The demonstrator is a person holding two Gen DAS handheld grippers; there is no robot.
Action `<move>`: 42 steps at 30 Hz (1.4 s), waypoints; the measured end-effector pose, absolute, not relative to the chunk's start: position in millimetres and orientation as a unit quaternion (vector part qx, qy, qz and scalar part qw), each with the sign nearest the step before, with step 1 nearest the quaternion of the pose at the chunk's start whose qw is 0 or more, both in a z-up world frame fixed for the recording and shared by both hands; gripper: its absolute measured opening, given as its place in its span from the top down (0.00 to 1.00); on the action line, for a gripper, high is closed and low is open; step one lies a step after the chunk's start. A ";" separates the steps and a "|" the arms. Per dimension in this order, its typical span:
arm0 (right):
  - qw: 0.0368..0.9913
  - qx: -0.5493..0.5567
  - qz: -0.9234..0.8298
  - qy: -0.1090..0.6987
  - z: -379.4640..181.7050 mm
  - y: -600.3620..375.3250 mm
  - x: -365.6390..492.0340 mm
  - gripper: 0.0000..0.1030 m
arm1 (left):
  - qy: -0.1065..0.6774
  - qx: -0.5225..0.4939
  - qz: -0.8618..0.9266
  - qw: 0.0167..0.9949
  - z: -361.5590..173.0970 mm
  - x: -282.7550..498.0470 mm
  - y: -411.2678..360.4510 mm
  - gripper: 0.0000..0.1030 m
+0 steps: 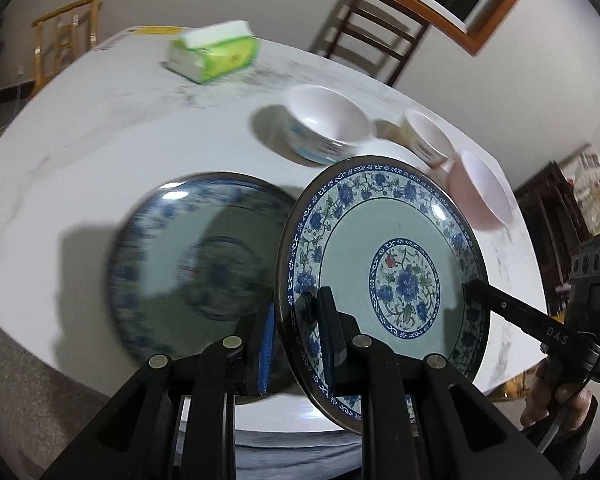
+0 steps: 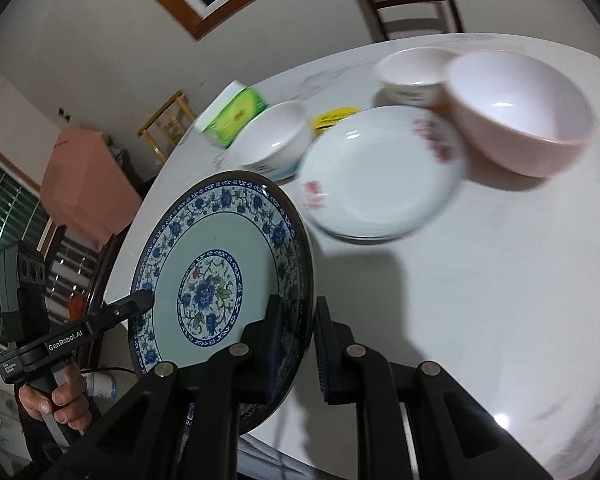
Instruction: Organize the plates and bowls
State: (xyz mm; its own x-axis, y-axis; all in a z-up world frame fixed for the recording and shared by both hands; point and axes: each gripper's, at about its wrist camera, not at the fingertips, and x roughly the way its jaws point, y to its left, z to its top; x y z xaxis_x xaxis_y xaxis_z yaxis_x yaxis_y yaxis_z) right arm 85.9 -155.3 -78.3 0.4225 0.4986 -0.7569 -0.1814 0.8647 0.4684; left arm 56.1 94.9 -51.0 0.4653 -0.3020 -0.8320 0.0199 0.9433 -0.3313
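Both grippers are clamped narrow on the same blue floral plate [image 1: 384,264], one on each side of the rim: your left gripper [image 1: 296,344] bites the near-left edge, and your right gripper [image 2: 298,344] has the opposite edge pinched between its pads. You've got the plate in the air, tilted steeply over the near part of the white marble table [image 1: 100,152], clear of everything else.

Look below and to the left in the left wrist view: a matching blue plate [image 1: 204,256] lies flat on the table, blurred but plainly the same pattern. My read is that you're mid-carry, stacking like with like, and that plate is the likely landing spot, though I can't be sure.

For the next move, level the plate first, centre it over the one below, and lower with both hands together so neither rim drops early. Let go only when it sits flat.

Off to the far side, the white plate [image 2: 380,176], the pink bowl [image 2: 520,116] and two white bowls [image 2: 272,140] wait their turn, with a green tissue pack [image 1: 216,52] beyond
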 end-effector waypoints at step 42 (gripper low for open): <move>0.803 0.073 0.211 0.552 -115.8 -30.2 121.9 0.73 | 0.539 -0.172 -0.005 0.825 -108.9 69.4 197.7 0.80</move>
State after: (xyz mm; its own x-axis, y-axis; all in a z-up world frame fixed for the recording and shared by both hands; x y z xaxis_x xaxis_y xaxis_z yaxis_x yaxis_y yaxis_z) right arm 121.9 -30.2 -115.8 0.3017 0.4190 -0.8564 -0.2576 0.9007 0.3499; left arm 69.4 197.7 -108.9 0.4193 -0.1943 -0.8868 -0.1764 0.9408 -0.2895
